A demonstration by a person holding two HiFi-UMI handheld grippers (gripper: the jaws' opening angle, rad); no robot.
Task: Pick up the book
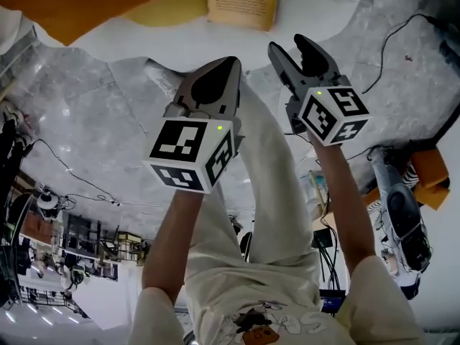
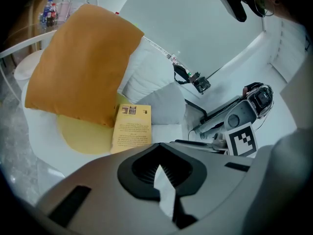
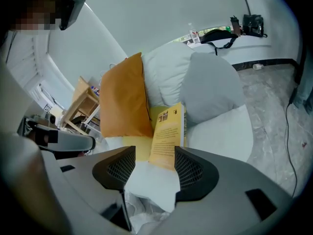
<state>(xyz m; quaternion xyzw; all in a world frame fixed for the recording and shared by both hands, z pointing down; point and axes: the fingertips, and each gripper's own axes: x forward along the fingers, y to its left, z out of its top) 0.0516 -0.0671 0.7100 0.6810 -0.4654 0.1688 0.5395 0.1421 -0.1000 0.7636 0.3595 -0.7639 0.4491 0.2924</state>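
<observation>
The yellow book point(image 1: 242, 2) lies back cover up on a white seat point(image 3: 220, 131), its far end against an orange pillow point(image 2: 78, 67). In the left gripper view the book point(image 2: 132, 128) is ahead of the jaws and to the left. In the right gripper view the book point(image 3: 168, 133) shows straight ahead through the gap between the jaws. My left gripper point(image 1: 231, 67) hangs in the air short of the seat, jaws together, holding nothing. My right gripper point(image 1: 289, 45) is beside it, open and empty, a little nearer the book.
A round yellow cushion point(image 2: 83, 136) lies under the book and the orange pillow point(image 3: 122, 102). White and grey pillows point(image 3: 212, 87) stand behind. A black cable point(image 1: 392, 42) runs over the marble floor at right, near a grey machine point(image 1: 399, 207). My legs are below the grippers.
</observation>
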